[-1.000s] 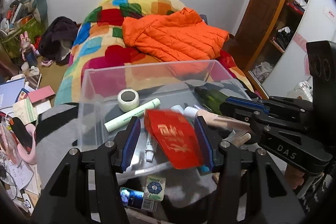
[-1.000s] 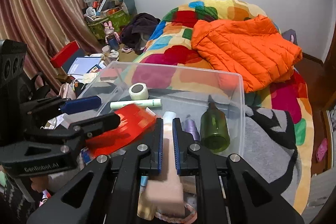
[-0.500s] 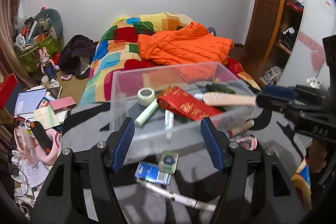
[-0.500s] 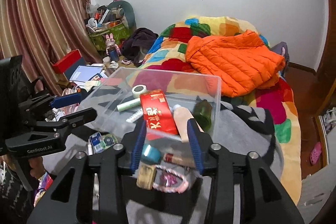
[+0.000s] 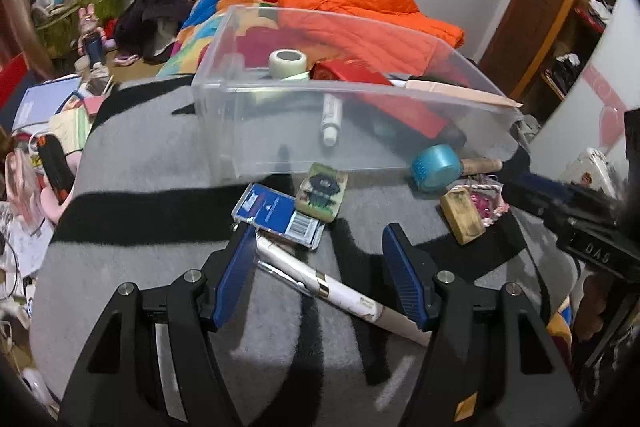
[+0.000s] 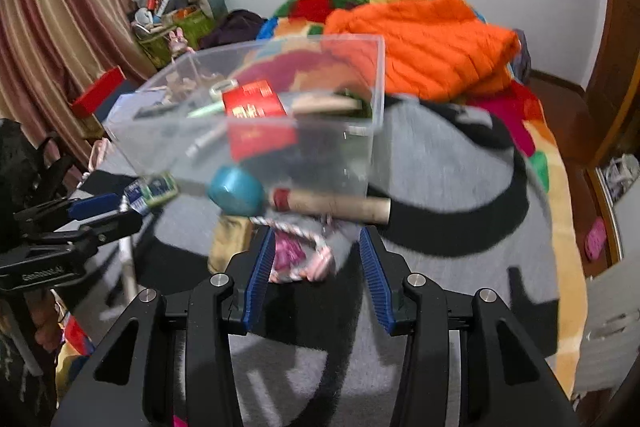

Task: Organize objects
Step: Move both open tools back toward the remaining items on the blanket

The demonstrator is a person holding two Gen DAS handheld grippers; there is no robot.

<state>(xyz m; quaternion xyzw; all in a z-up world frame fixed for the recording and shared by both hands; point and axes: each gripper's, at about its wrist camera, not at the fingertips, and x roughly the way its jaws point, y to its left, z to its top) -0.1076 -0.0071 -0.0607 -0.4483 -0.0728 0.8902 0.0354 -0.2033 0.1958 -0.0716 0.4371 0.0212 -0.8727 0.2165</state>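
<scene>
The clear plastic bin stood on the grey and black blanket, and all positions below are given relative to it. Inside it lay a red packet, a white tape roll, a white tube and a beige flat piece leaning over the right rim. Against the near wall sat a teal tape roll with a cardboard tube touching it. Nearer lay a blue card, a green patterned card overlapping its corner, a tan block, a pink braided item and a white pen. The left gripper was spread wide and empty, low over the pen. The right gripper was likewise wide and held nothing, hovering at the pink item. Bare blanket lay open to the left of the bin. The right wrist view was motion-blurred, so the bin contents there were hard to read. The packet's lower part showed only dimly through the bin wall.
</scene>
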